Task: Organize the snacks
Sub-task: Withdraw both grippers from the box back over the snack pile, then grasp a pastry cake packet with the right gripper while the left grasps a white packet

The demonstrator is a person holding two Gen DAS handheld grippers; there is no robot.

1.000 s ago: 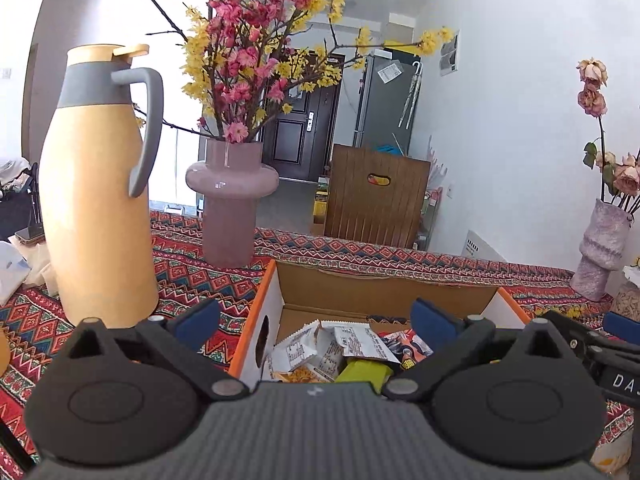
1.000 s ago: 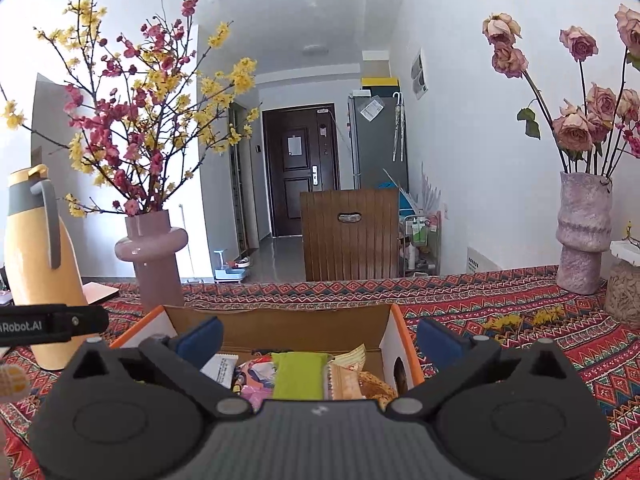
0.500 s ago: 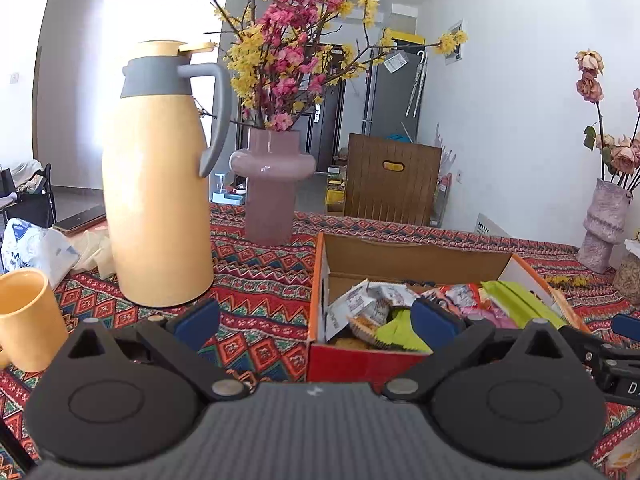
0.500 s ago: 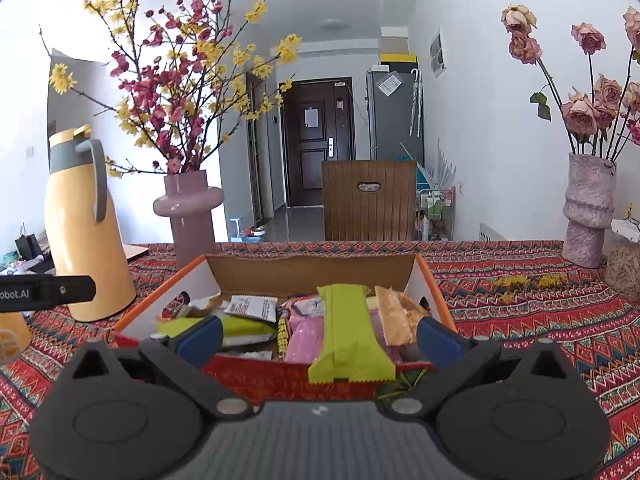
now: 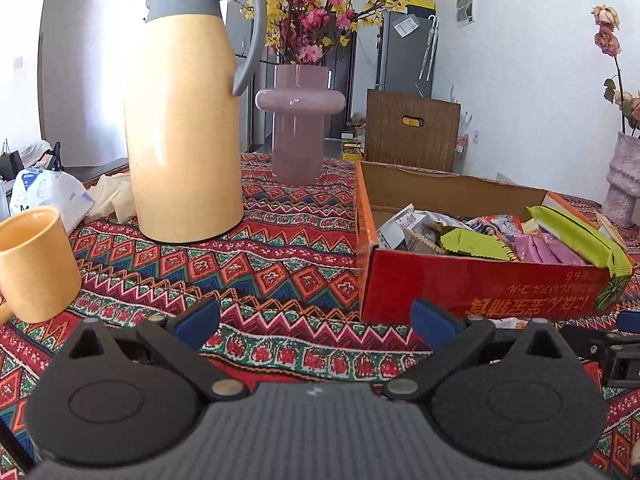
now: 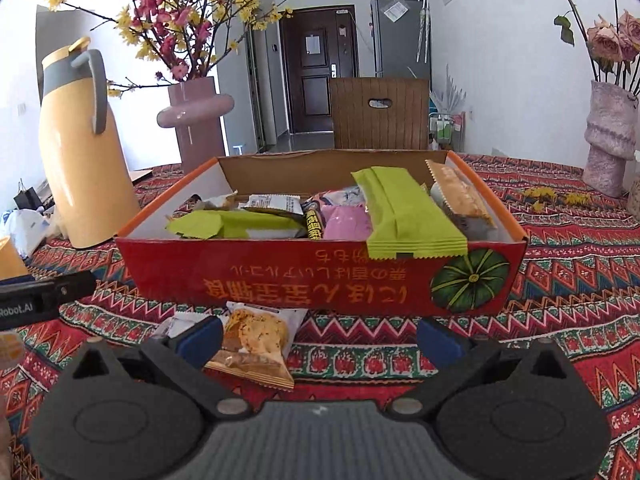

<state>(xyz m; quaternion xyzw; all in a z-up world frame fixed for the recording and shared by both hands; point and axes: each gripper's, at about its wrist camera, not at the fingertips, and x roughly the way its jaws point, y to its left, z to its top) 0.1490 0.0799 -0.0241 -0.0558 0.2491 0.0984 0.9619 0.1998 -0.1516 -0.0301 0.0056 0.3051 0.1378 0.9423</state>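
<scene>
Red cardboard snack box [image 6: 320, 276] sits on patterned tablecloth [image 6: 560, 280], already crammed; long green wrapper [image 6: 404, 216] overhangs front wall. Loose clear cookie packet [image 6: 256, 340] lies on cloth just in front of box, likely next pick. Right gripper [image 6: 319, 338] low behind it, jaws wide apart, empty. Left gripper [image 5: 316, 320] off to side over bare cloth, jaws also wide, empty, leaving box approach free.

Bare worktop [image 5: 280, 280] between thermos [image 5: 184, 120] and snack box [image 6: 320, 276]: open lane ahead of left gripper [image 5: 316, 322]. Yellow mug [image 5: 36, 264] blocks near left; pink vase [image 5: 298, 120] stands behind the lane. Ahead of right gripper [image 6: 320, 338]: loose snack packet [image 6: 252, 346] on cloth, then box front wall. Box top open, packets heaped to rim. Clear cloth right of box.
</scene>
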